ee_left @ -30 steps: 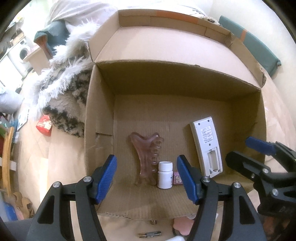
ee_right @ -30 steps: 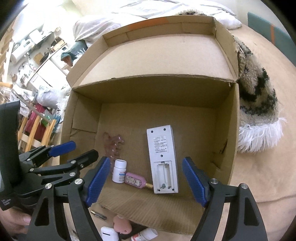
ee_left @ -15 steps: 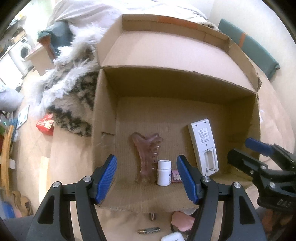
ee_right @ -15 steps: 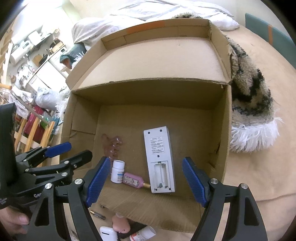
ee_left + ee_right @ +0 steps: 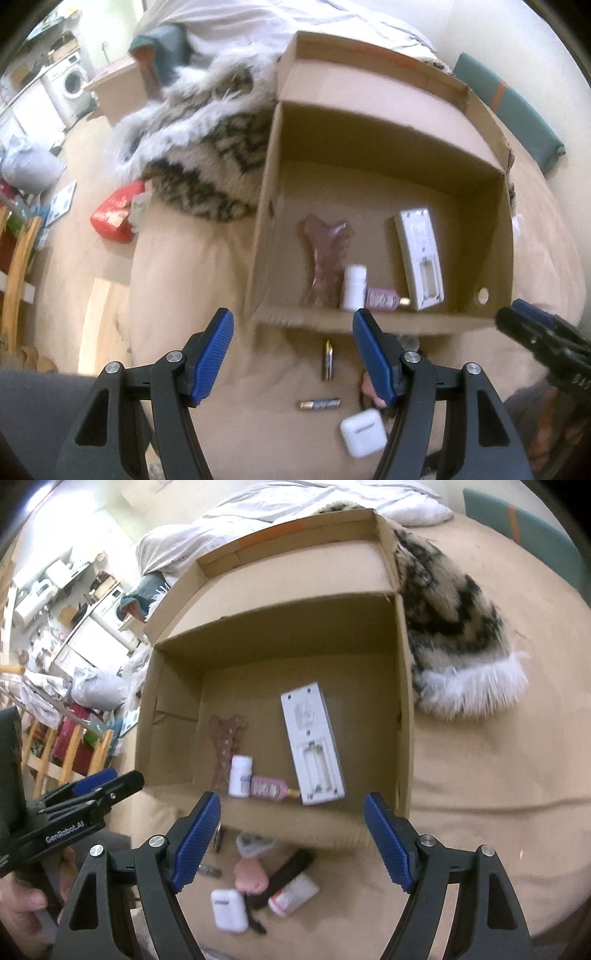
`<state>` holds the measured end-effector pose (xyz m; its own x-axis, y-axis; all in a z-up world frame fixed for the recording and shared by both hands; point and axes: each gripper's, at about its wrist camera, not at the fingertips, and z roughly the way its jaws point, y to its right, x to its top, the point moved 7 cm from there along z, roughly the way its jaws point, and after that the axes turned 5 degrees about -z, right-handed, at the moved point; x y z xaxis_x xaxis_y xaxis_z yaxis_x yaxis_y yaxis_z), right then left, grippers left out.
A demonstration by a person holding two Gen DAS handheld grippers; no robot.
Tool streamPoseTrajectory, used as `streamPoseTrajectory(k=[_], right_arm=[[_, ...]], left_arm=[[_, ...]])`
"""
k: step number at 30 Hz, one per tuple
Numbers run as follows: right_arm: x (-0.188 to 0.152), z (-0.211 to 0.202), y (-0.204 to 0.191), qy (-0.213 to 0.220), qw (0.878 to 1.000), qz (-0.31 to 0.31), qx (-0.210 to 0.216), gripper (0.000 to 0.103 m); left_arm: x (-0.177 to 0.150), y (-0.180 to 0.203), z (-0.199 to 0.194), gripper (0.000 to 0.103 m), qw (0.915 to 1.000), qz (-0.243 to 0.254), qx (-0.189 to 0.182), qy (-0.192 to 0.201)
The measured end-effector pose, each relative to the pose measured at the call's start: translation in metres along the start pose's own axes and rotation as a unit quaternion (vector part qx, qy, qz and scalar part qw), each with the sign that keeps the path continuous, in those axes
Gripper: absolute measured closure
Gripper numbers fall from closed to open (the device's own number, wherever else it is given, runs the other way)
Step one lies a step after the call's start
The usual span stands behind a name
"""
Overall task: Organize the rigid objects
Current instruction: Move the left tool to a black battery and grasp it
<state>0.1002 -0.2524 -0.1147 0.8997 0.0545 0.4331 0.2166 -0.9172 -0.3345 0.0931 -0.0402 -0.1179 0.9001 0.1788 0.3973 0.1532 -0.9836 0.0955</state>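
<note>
Both empty, parted grippers, left gripper and right gripper, hover seemingly short of box rim.

Both wrist views look steeply down, near; share cardboard box interior.

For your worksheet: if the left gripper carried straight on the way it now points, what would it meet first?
Probably the bed cover, near the slim metal item lying before the cardboard box. The left gripper is open and empty. Depth is unclear in the fisheye view.
</note>
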Motion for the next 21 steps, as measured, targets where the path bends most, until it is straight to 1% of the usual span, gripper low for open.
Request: streamPoseTrajectory(k=[3, 5, 7, 9, 10, 11, 14, 17, 21], right_arm=[[-0.013, -0.004, 0.000, -0.004, 1.000, 0.014, 0.008, 0.019], [-0.020, -0.002, 0.001, -0.013, 1.000, 0.023, 0.008, 0.019], [-0.026, 0.003, 0.000, -0.024, 0.999, 0.024, 0.005, 0.019], [-0.032, 0.010, -0.002, -0.043, 0.999, 0.011, -0.010, 0.019], [-0.035, 0.016, -0.003, -0.057, 0.998, 0.006, -0.012, 0.019], [-0.038, 0.021, -0.003, -0.071, 0.997, 0.005, -0.013, 0.019], [-0.046, 0.035, -0.001, -0.101, 0.994, 0.001, -0.031, 0.019], [-0.052, 0.044, 0.004, -0.122, 0.992, 0.011, -0.036, 0.019], [-0.057, 0.051, 0.009, -0.141, 0.989, 0.012, -0.048, 0.019]], left_arm=[[-0.019, -0.007, 0.006, 0.039, 0.9998, -0.002, 0.004, -0.019], [-0.034, -0.012, 0.019, 0.039, 0.9990, -0.002, 0.007, -0.044], [-0.050, -0.017, 0.037, 0.039, 0.9962, -0.007, 0.013, -0.085], [-0.068, -0.021, 0.055, 0.039, 0.9913, -0.017, 0.019, -0.129], [-0.076, -0.020, 0.063, 0.039, 0.9885, -0.021, 0.010, -0.149], [-0.081, -0.017, 0.068, 0.039, 0.9869, -0.023, 0.002, -0.159], [-0.085, -0.010, 0.077, 0.039, 0.9873, -0.018, 0.002, -0.157], [-0.087, 0.002, 0.083, 0.039, 0.9874, -0.008, -0.003, -0.158], [-0.096, 0.015, 0.089, 0.039, 0.9844, 0.006, -0.003, -0.176]])
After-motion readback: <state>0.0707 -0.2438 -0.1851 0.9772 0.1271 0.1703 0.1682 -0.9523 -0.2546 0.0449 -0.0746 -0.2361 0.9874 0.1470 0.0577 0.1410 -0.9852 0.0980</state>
